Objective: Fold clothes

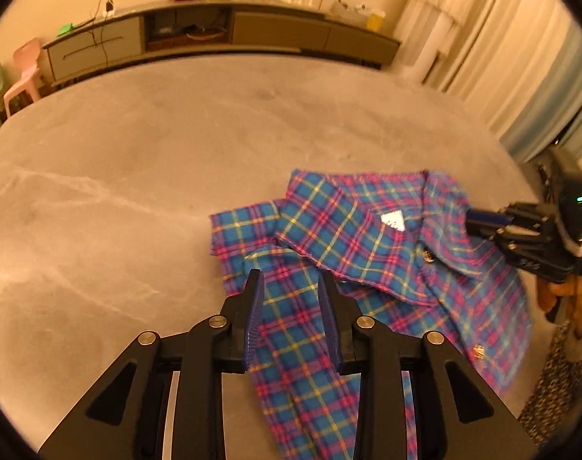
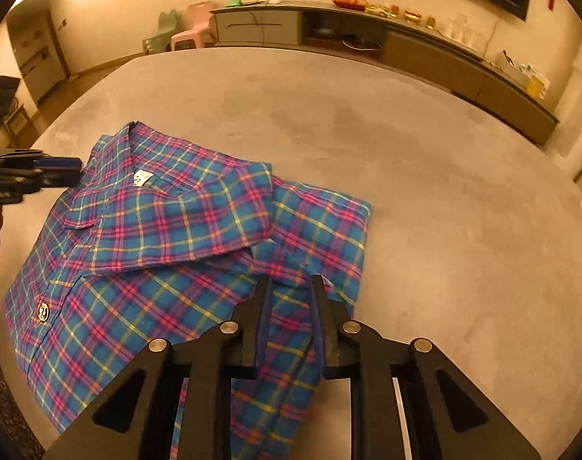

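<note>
Looking down, I see the shirt [image 1: 371,253] lying half-folded on the grey tabletop [image 1: 145,161]. My left tongs [image 1: 291,299] and right tongs [image 2: 291,306] both stand apart above its plaid cloth, each straddling a strip of fabric without pinching it.

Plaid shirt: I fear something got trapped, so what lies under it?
The plaid shirt lies on the grey table, which shows beyond its far edges. Anything beneath the fabric itself is covered and cannot be seen.
</note>
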{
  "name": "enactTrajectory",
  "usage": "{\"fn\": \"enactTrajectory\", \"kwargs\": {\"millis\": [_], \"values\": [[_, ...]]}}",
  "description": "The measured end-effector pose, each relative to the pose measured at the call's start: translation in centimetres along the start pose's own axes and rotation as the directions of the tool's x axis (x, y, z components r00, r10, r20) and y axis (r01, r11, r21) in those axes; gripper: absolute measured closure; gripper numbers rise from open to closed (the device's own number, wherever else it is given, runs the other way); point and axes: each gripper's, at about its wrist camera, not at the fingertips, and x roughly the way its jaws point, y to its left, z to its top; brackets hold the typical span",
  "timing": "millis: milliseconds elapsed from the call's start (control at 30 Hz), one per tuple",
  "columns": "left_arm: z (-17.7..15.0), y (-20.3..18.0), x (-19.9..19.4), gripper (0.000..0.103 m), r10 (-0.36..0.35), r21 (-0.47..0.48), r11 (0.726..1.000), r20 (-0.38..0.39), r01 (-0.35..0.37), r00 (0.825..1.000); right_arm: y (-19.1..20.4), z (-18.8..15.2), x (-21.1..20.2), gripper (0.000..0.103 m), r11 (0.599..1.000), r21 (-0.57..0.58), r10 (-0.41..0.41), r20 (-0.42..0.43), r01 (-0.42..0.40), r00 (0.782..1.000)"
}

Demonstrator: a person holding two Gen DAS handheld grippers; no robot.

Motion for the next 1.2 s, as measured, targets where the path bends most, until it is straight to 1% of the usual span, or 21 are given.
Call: {"fn": "enactTrajectory", "kwargs": {"millis": [67, 133, 200, 267, 333, 433, 500, 533, 600, 633, 667, 700, 800, 833, 867, 900, 967, 1000, 1033, 1100, 1200], "values": [[-0.7, 0.0, -0.8, 0.071, -0.014, 0.006, 1.0, -0.007, 0.014, 1.0, -0.2, 0.2, -0.2, 0.079, 1.0, 0.005, -0.013, 0.009, 0.013, 1.0], [-1.7, -0.3, -1.1, 0.071, -0.028, 0.031, 0.999, -0.031, 0.029, 0.999, -0.3, 0.4, -0.4, 0.077, 1.0, 0.01, -0.025, 0.018, 0.025, 1.0], [-2.8, -0.7, -1.5, 0.071, -0.042, 0.059, 0.997, -0.057, 0.046, 0.997, 0.6, 0.7, -0.7, 0.075, 1.0, -0.018, 0.019, 0.033, -0.019, 0.999], [-3.5, -1.2, -1.6, 0.071, -0.023, 0.085, 0.996, -0.077, 0.03, 0.997, -0.7, 0.7, -0.5, 0.075, 0.999, 0.035, 0.031, 0.021, -0.032, 0.999], [-4.0, -1.0, -2.1, 0.07, 0.001, 0.069, 0.998, -0.08, 0.005, 0.997, -1.9, 0.7, -0.4, 0.075, 0.995, 0.087, 0.043, 0.01, -0.044, 0.999], [-4.6, -0.9, -2.4, 0.055, 0.001, 0.034, 0.999, -0.104, 0.003, 0.995, -3.8, 0.6, -0.2, 0.074, 0.984, 0.165, 0.063, -0.005, -0.061, 0.998], [-5.2, -1.3, -1.9, 0.055, 0.003, 0.033, 0.999, -0.143, 0.002, 0.99, -5.0, 0.6, -0.1, 0.064, 0.973, 0.217, 0.076, -0.014, -0.071, 0.997], [-5.5, -1.7, -1.7, 0.055, 0.009, 0.04, 0.999, -0.157, -0.003, 0.987, -5.6, 0.6, 0.0, 0.062, 0.967, 0.243, 0.084, -0.018, -0.077, 0.996], [-6.1, -2.4, -1.5, 0.052, 0.032, 0.056, 0.998, -0.165, -0.023, 0.986, -6.7, -0.7, -1.4, 0.059, 0.944, 0.309, 0.122, -0.006, -0.114, 0.993], [-6.2, -2.7, -1.5, 0.049, 0.042, 0.059, 0.998, -0.162, -0.033, 0.986, -6.5, -1.5, -1.9, 0.056, 0.937, 0.324, 0.134, -0.001, -0.126, 0.991], [-6.2, -2.9, -1.5, 0.048, 0.05, 0.06, 0.997, -0.159, -0.041, 0.986, -6.3, -2.3, -2.5, 0.051, 0.931, 0.339, 0.145, 0.004, -0.138, 0.989], [-6.3, -3.2, -1.6, 0.048, 0.064, 0.062, 0.997, -0.155, -0.055, 0.986, -5.8, -3.1, -2.8, 0.049, 0.927, 0.346, 0.149, 0.007, -0.143, 0.989], [-6.6, -3.8, -1.8, 0.049, 0.095, 0.06, 0.994, -0.138, -0.087, 0.986, -3.6, -5.8, -4.2, 0.049, 0.921, 0.351, 0.182, -0.005, -0.169, 0.983], [-6.8, -4.0, -2.0, 0.053, 0.103, 0.056, 0.994, -0.13, -0.096, 0.986, -2.6, -6.4, -4.0, 0.049, 0.93, 0.33, 0.178, -0.022, -0.161, 0.984], [-6.9, -4.0, -2.1, 0.062, 0.106, 0.054, 0.994, -0.123, -0.1, 0.987, -1.7, -6.9, -3.9, 0.05, 0.939, 0.309, 0.172, -0.038, -0.152, 0.984], [-6.9, -4.2, -2.3, 0.065, 0.113, 0.053, 0.993, -0.114, -0.108, 0.987, -1.1, -7.1, -3.7, 0.055, 0.949, 0.285, 0.154, -0.047, -0.134, 0.987], [-7.1, -4.3, -2.7, 0.077, 0.126, 0.043, 0.992, -0.1, -0.122, 0.987, 0.1, -7.3, -3.3, 0.067, 0.967, 0.236, 0.117, -0.062, -0.099, 0.991], [-7.1, -4.1, -3.1, 0.079, 0.12, 0.023, 0.993, -0.093, -0.118, 0.988, 0.4, -7.2, -3.6, 0.075, 0.973, 0.216, 0.095, -0.049, -0.083, 0.994], [-7.1, -3.9, -3.4, 0.081, 0.111, 0.001, 0.994, -0.086, -0.111, 0.99, 0.6, -7.1, -3.9, 0.077, 0.978, 0.197, 0.076, -0.035, -0.067, 0.996], [-7.1, -2.8, -4.3, 0.083, 0.057, -0.08, 0.995, -0.069, -0.062, 0.996, 0.2, -7.0, -4.5, 0.08, 0.972, 0.214, 0.098, -0.008, -0.094, 0.995], [-7.0, -1.4, -5.6, 0.083, 0.034, -0.157, 0.987, -0.04, -0.04, 0.999, -1.2, -7.7, -4.4, 0.078, 0.933, 0.302, 0.206, 0.004, -0.198, 0.978]]}}
